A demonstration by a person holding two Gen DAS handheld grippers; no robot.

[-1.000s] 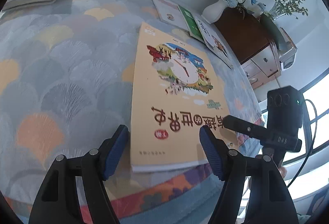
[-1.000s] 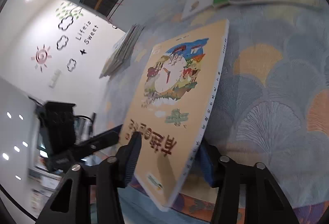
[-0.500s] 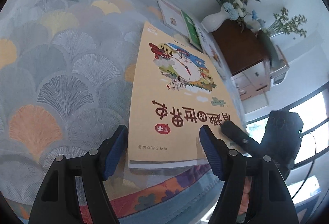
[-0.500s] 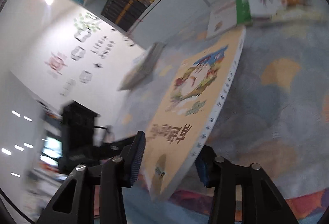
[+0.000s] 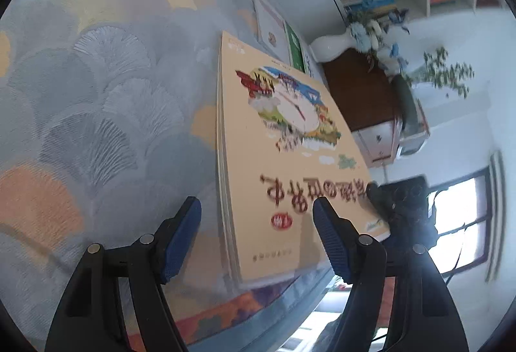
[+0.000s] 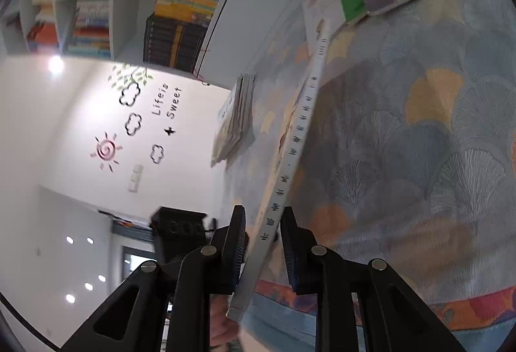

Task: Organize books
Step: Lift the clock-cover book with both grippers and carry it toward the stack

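Fan-patterned cloth (image 5: 96,100) covers the table on which an orange-covered book (image 5: 290,165) is tilted up by its spine edge. That edge is enclosed by the closing jaws of the right gripper (image 6: 262,242), whose pads sit against the book. The left gripper (image 5: 258,239) is held spread wide, straddling the book's near edge without contact.

wall: white, decals (image 6: 135,126) | shelves (image 6: 180,6) | window (image 5: 464,223) | wooden cabinet (image 5: 361,94)
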